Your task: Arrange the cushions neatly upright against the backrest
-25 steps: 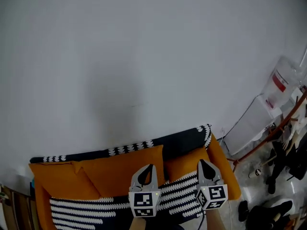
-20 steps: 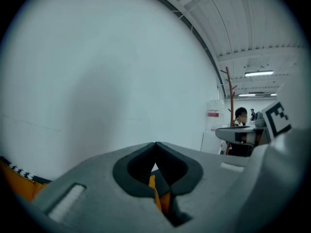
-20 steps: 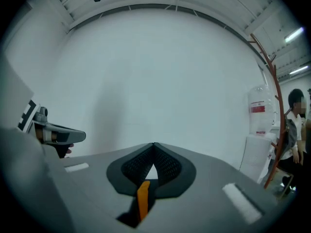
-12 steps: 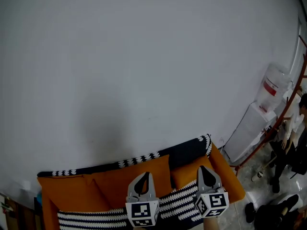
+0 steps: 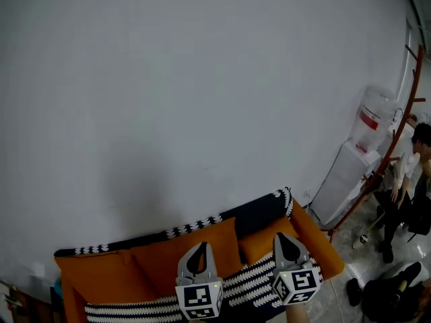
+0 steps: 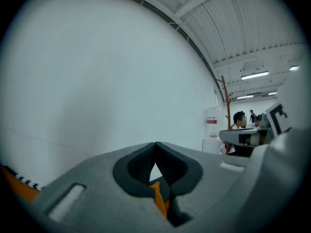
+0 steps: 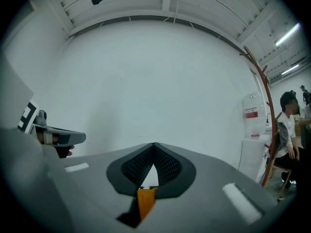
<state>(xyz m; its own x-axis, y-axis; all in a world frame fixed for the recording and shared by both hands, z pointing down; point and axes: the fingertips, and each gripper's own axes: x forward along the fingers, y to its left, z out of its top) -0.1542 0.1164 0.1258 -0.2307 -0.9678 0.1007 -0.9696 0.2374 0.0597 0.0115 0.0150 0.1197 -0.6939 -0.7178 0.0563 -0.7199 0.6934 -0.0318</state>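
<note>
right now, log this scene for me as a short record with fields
left claw: shut, empty, pointing at the wall
right claw: shut, empty, beside the left
orange cushions: upright along the backrest
backrest: dark cover, white trim
striped piece: black and white, across the seat, in front of the cushions
far right: water dispenser, seated person

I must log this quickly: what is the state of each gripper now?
Left gripper: closed, nothing held.
Right gripper: closed, nothing held.
</note>
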